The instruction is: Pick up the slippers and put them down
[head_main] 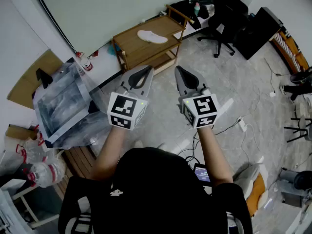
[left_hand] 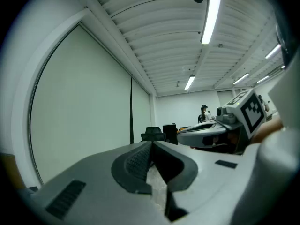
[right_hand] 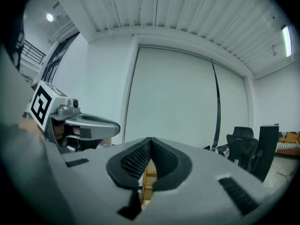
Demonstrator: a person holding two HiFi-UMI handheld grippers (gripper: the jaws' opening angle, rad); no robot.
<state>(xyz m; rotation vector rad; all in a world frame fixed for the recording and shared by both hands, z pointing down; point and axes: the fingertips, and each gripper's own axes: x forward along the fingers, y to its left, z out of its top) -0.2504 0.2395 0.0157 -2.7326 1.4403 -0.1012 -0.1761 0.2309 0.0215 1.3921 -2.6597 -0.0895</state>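
A pair of white slippers [head_main: 152, 36] lies on the top shelf of a wooden cart [head_main: 130, 47] by the wall, well ahead of both grippers. My left gripper [head_main: 145, 71] and right gripper [head_main: 181, 71] are held side by side, level, above the floor. In the left gripper view the left gripper [left_hand: 151, 144] has its jaws together with nothing between them. The right gripper [right_hand: 151, 142] looks the same in its own view, its dark pads meeting at the tip. Each gripper sees the other beside it. The slippers show in neither gripper view.
A black office chair [head_main: 226, 13] and dark equipment stand at the back right. A plastic-wrapped tray [head_main: 63, 104] and cardboard lie at the left. A power strip [head_main: 242, 125] with cables runs over the grey floor on the right. A person [left_hand: 204, 112] stands far off.
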